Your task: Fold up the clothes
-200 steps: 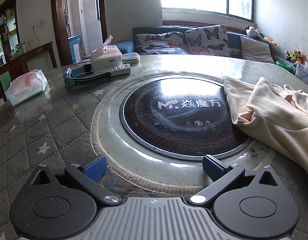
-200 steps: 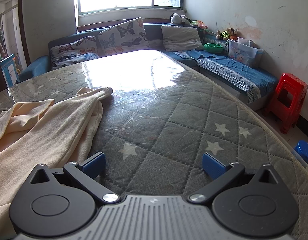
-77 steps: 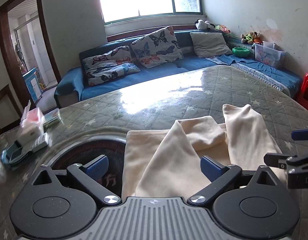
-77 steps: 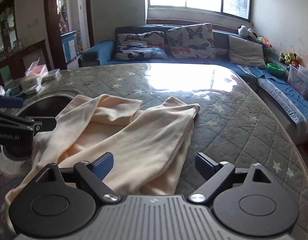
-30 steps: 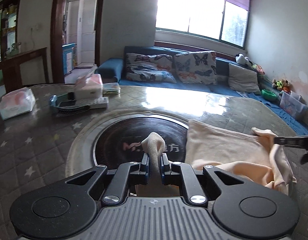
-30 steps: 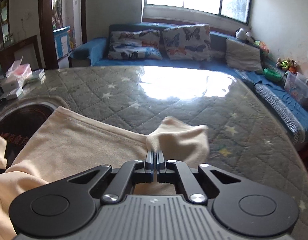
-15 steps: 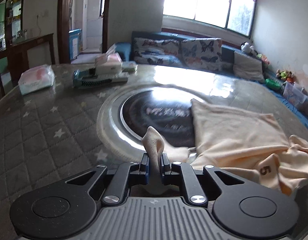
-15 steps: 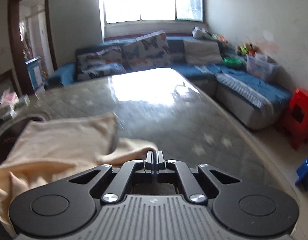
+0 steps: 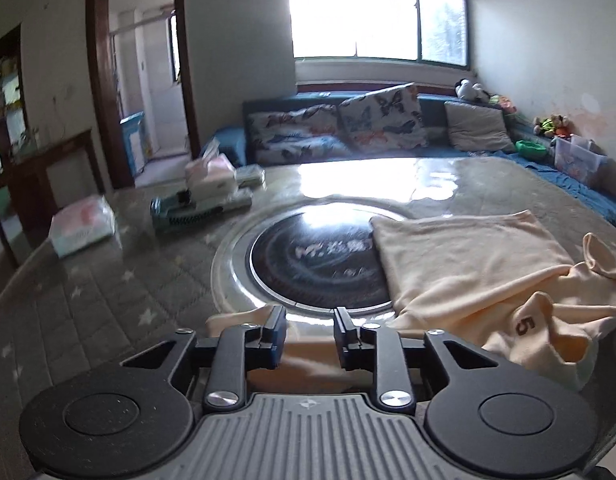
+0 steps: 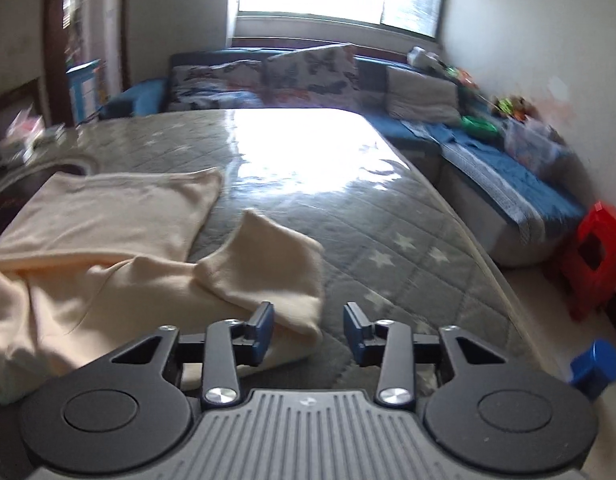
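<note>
A cream long-sleeved garment (image 9: pixel 471 264) with a brown "5" lies spread on the quilted table, partly over the round black hotplate (image 9: pixel 308 260). My left gripper (image 9: pixel 306 328) is open and empty, just above one sleeve end (image 9: pixel 244 318) lying near the table's front edge. In the right wrist view the garment's body (image 10: pixel 108 216) lies to the left and the other sleeve (image 10: pixel 268 264) runs down to my right gripper (image 10: pixel 309 322), which is open and empty right above the sleeve's end.
Tissue boxes (image 9: pixel 210 178), a wrapped tissue pack (image 9: pixel 82 230) and a teal object (image 9: pixel 188 214) sit at the table's far left. A blue sofa (image 9: pixel 347 136) with cushions stands behind. A red stool (image 10: pixel 595 256) and a blue lid (image 10: pixel 593 364) are right of the table edge.
Both grippers opened and let go of the sleeve ends they held. The sleeves now lie flat on the table near its front edge, and both grippers have pulled back slightly.
</note>
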A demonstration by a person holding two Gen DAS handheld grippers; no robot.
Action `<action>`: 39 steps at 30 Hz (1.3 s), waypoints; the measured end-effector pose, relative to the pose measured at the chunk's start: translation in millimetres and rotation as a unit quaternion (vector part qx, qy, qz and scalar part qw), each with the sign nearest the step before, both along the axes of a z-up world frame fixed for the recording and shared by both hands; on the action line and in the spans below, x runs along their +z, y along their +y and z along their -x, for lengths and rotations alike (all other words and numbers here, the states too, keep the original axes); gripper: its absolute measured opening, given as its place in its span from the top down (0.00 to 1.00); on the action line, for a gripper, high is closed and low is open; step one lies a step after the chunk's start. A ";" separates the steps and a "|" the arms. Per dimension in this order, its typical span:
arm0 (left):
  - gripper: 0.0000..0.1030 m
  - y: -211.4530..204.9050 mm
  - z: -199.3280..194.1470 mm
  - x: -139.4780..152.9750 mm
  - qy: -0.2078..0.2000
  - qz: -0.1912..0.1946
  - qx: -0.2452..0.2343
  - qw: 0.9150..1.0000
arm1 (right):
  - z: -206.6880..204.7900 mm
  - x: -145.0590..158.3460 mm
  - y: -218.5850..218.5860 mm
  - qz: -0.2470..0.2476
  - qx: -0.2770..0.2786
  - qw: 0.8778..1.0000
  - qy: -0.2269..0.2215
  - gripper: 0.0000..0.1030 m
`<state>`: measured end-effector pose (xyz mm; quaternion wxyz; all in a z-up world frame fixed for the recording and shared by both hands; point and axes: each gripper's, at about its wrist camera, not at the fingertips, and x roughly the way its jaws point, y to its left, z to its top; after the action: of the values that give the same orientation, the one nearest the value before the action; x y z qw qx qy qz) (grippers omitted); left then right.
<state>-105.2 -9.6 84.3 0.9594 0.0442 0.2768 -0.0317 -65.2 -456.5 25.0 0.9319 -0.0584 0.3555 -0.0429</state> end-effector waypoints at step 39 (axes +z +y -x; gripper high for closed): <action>0.96 -115.4 14.1 -14.7 0.005 -0.002 -0.318 0.948 | 8.7 24.3 -36.4 -0.040 -0.043 0.998 -0.036 0.68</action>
<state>-119.3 -125.0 69.5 0.8982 0.1320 0.2532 -0.3343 -73.8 -492.9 49.2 0.9430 -0.0041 0.3252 -0.0711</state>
